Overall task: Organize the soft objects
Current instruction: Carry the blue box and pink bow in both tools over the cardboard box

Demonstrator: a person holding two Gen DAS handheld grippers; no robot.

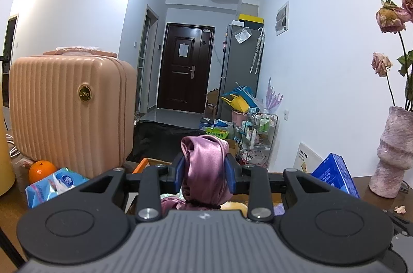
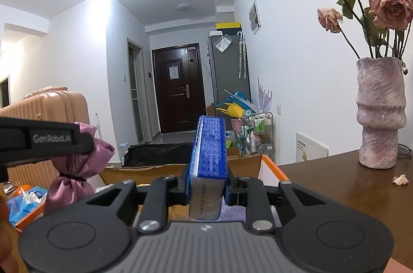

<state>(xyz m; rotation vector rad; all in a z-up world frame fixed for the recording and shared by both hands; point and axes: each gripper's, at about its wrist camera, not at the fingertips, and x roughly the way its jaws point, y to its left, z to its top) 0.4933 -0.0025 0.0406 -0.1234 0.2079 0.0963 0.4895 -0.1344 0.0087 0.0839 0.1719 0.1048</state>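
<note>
My left claw point(image 1: 205, 169) squeezes the purple pouch point(image 1: 204, 167) tight, up above the cardboard box point(image 2: 144, 171). My right claw point(image 2: 207, 186) pinches the blue tissue pack point(image 2: 209, 151) over that box too. I should lower both slowly, then let go gently.

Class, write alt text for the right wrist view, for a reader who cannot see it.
The right gripper clamps a blue rectangular tissue pack above an open cardboard box. At left, the left gripper holds a purple satin pouch; a mottled pink vase stands on the wooden table.
</note>
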